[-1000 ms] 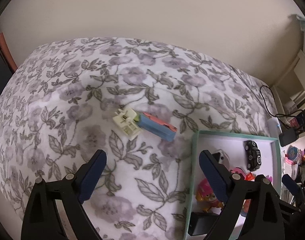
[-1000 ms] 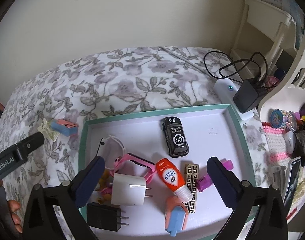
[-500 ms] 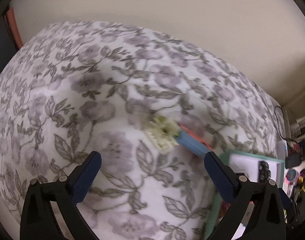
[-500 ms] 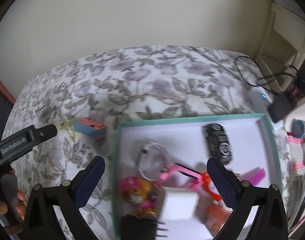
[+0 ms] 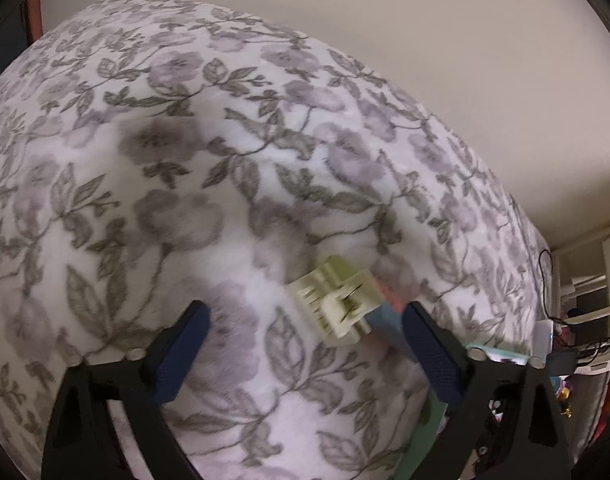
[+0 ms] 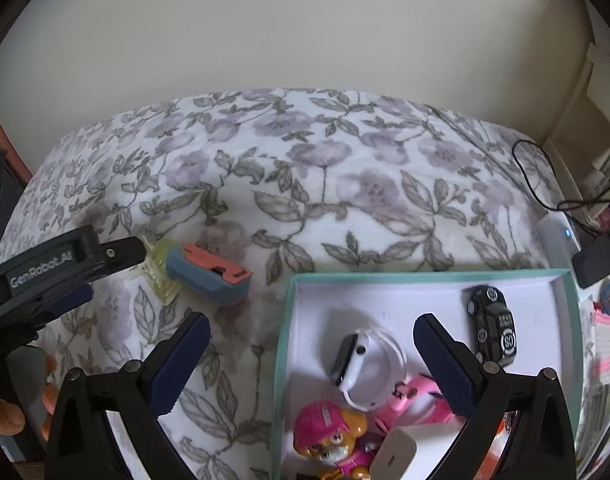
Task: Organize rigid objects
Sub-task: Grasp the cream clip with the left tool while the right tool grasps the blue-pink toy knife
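A pale yellow hair claw clip (image 5: pixel 337 300) lies on the floral bedspread, touching a blue and coral box cutter (image 6: pixel 209 274). My left gripper (image 5: pixel 305 340) is open, with the clip between its fingers toward the right one; the cutter (image 5: pixel 387 314) is mostly hidden behind that finger. In the right wrist view the clip (image 6: pixel 161 268) sits just past the left gripper's tip. My right gripper (image 6: pixel 311 348) is open and empty, straddling the left wall of the teal-rimmed tray (image 6: pixel 283 344).
The tray holds a black toy car (image 6: pixel 493 324), a white smartwatch (image 6: pixel 361 364), a pink pup figure (image 6: pixel 329 436), a pink watch and a white charger. A power strip and black adapter (image 6: pixel 593 256) with cables lie at the bed's right edge beside shelves.
My left gripper has moved in on the claw clip, which now sits between its fingers. My right gripper has swung left, from over the tray's middle to its left wall.
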Demonstrator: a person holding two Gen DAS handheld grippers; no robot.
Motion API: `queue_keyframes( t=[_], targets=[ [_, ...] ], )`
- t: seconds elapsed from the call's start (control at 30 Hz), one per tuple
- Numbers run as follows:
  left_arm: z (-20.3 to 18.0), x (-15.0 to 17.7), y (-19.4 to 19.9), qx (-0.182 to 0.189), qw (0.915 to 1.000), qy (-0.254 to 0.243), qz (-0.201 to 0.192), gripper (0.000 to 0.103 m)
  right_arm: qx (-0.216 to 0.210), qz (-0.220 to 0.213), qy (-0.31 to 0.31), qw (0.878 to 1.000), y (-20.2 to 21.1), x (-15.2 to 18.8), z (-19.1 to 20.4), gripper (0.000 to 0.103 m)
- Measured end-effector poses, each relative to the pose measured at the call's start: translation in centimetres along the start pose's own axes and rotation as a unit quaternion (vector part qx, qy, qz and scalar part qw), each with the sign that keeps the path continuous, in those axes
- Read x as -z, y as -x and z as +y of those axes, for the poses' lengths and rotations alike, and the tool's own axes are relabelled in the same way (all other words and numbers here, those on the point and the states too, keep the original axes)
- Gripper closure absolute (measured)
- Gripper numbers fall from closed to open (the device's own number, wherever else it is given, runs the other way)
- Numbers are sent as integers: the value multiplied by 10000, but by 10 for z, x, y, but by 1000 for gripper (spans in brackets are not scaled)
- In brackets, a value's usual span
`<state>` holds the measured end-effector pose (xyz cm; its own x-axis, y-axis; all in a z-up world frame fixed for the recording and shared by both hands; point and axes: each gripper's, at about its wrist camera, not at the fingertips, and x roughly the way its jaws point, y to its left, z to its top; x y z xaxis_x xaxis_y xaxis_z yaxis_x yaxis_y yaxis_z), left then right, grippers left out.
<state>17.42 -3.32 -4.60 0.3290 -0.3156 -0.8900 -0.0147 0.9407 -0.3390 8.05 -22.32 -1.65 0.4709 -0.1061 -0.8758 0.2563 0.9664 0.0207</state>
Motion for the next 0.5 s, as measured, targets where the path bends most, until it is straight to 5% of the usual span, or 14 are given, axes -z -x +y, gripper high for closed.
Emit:
queue_keyframes(
  t=[0.2, 0.27, 0.37, 0.5],
  targets=[
    [-11, -4, -15, 249, 9996, -50, 154, 30, -15, 6, -17, 10000, -12, -8, 2, 0],
    [-13, -5, -18, 332, 9992, -46, 214, 47, -28, -7, -20, 10000, -15, -11, 3, 0],
    [-12, -5, -21, 473, 9984, 15, 295, 58, -28, -46, -15, 10000, -19, -14, 6, 0],
    [-10, -6, -19, 633, 9974, 39, 331, 64, -89, -71, -1, 9999, -24, -19, 10, 0]
  ],
)
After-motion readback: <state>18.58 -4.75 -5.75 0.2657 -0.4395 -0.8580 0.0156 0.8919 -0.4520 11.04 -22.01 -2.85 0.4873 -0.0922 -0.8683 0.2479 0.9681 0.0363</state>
